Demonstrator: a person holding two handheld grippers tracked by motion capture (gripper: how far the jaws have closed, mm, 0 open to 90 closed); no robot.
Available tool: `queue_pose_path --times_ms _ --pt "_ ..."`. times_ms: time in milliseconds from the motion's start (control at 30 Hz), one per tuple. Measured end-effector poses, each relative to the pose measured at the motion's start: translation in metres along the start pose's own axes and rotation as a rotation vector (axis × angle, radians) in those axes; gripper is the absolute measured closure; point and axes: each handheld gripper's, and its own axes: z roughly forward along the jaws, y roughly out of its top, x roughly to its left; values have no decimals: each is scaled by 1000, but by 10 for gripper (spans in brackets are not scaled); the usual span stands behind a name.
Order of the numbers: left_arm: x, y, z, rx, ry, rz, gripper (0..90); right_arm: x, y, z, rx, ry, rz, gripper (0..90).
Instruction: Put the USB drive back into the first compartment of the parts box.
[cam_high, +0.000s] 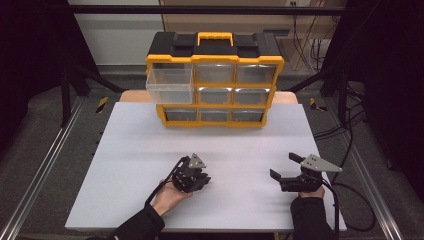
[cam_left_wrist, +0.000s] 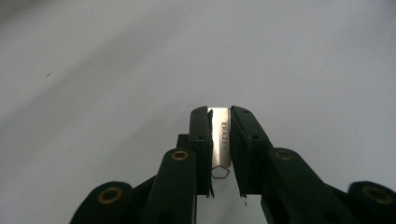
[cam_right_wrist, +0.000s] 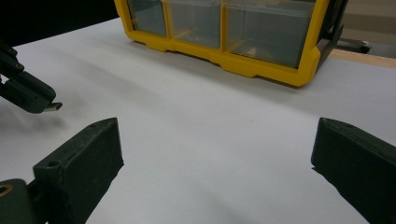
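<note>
Left hand-held gripper (cam_left_wrist: 219, 140): clamped on metal strip (cam_left_wrist: 220, 137), above surface (cam_high: 150, 150)
Right hand-held gripper (cam_right_wrist: 217, 158): jaws apart, empty
Drawer (cam_high: 169, 84): pulled out
Left: strip likely goes into drawer

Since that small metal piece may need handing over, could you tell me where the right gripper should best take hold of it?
Probably the bare tip of the small metal piece poking beyond the left gripper, which pinches its flat faces. The open right gripper should come from its side, pads on those same flat faces.

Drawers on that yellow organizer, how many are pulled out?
1: the clear drawer at the top left of the organizer sticks out; the other eight sit flush.
</note>
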Motion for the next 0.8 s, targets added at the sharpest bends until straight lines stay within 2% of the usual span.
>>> queue_pose_path --times_ms 800 --pt "14 1 -18 -33 18 -26 779 0 0 0 3 2 2 22"
